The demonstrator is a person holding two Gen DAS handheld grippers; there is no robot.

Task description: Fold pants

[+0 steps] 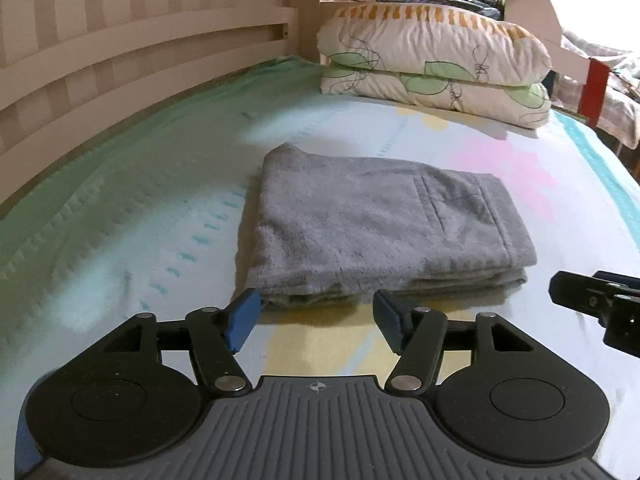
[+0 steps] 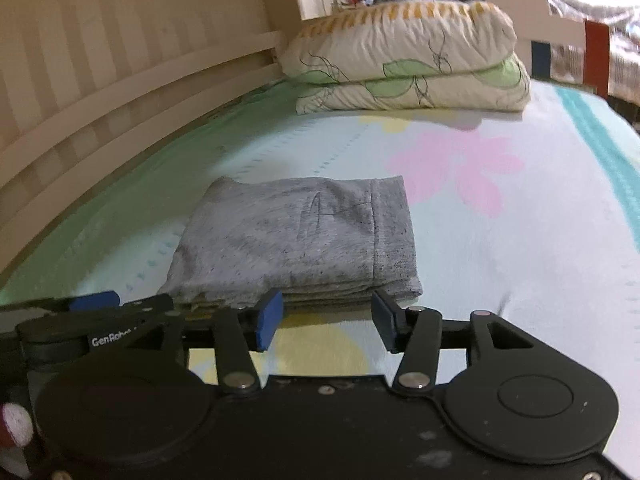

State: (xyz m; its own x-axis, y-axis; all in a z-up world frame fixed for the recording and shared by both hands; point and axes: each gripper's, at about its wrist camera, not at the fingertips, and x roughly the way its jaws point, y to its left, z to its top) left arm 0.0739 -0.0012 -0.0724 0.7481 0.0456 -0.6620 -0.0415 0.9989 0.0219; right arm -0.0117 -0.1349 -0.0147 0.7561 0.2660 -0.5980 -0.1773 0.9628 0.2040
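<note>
1. The grey pants (image 1: 380,224) are seen lying folded into a compact, layered rectangle on the bed (image 1: 120,216), roughly at the middle of the sheet; a sewn pocket outline is visible on the top layer in the left wrist view.
2. The left claw (image 1: 316,322) is held just short of the near edge of the pants, its jaws spread apart with nothing between them (only sheet is seen through the gap); no pad is pressed on the cloth.
3. The right claw (image 2: 326,322) is likewise held at the near edge of the fold, its jaws parted and empty, with the stacked layers of the pants visible just beyond its blue pads (image 2: 270,318).
4. The two claws are placed side by side: the right claw's tip is caught at the right edge of the left wrist view, and the left claw appears at the left edge of the right wrist view.
5. Partial white lettering, "GenRobot" as far as can be read (the end is cut off), is printed on the left claw's black body in the right wrist view.
6. Two floral pillows (image 1: 432,64) are stacked at the far end of the bed, well apart from the pants, beside a pale slatted bed rail (image 1: 100,52).
7. A large pink flower print (image 2: 460,168) is found on the sheet to the right of the pants.
</note>
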